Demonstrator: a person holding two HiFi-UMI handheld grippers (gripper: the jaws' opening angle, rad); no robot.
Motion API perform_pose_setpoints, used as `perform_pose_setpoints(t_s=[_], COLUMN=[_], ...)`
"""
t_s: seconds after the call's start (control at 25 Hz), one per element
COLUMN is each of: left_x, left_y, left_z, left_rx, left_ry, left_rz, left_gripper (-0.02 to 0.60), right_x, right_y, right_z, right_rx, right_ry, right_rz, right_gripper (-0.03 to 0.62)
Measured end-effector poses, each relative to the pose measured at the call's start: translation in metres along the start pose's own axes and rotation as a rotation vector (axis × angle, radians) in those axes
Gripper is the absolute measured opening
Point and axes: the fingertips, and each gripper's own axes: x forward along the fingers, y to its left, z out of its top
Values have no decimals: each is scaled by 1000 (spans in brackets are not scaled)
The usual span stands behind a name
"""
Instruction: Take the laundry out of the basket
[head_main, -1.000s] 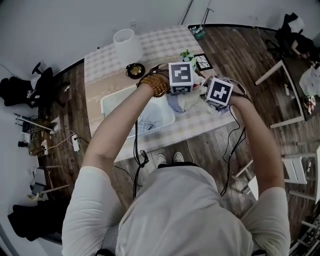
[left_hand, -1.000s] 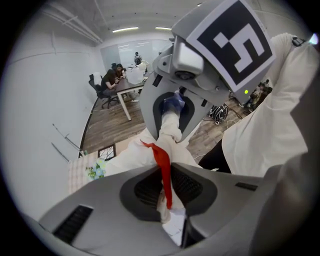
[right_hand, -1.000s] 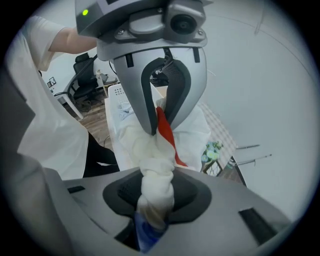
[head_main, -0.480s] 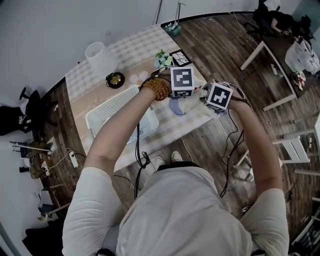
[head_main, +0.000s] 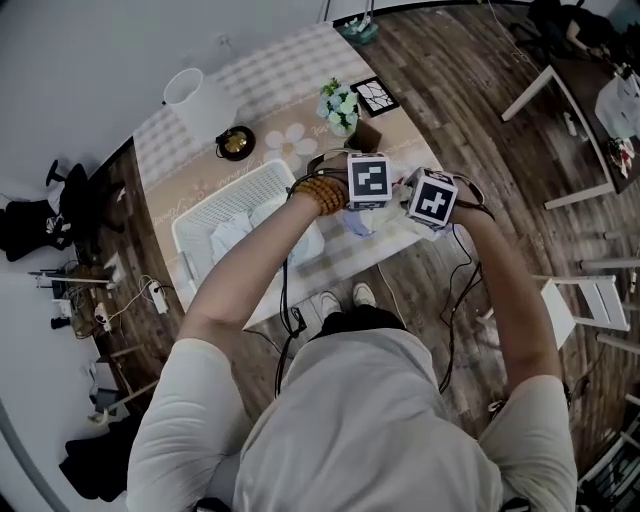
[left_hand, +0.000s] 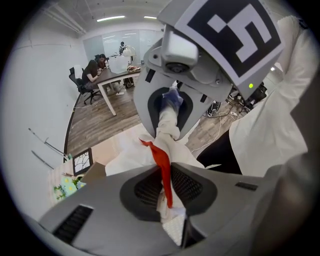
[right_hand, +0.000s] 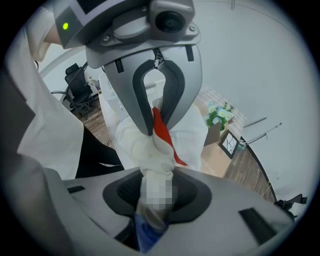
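Held steady since before, left gripper and right gripper each clamped on white garment between them, above surface beside basket. Judged soft, light; best pinched at bunched folds.

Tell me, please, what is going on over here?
A person holds a white garment with a red strip, bunched between two hand-held tools. The left claw and right claw are both shut on it, beside the white laundry basket. More laundry lies in the basket.
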Motion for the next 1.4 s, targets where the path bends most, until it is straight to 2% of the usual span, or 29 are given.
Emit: perform_pose_setpoints(t_s=[0.24,0.52,0.76,1.08,1.4], left_x=[61,127,163,183,178], left_y=[6,13,18,23,30], left_z=[-17,-34,-54,-64,-63], left_rx=[-18,15,24,22,19], left_ry=[36,109,166,188,190], left_rz=[-51,-72,-109,-97,-28], left_gripper=[61,69,77,87,175], right_x=[56,114,146,166,158], right_y=[-6,-12,-13,-15,-22], right_z=[-23,-50,-60,-66,-64], right_rx=[10,-17,-17,-24,14], right_ry=[13,41,35,47,21], right_rz=[49,67,93,87,54], right_gripper=[143,144,144,149,244])
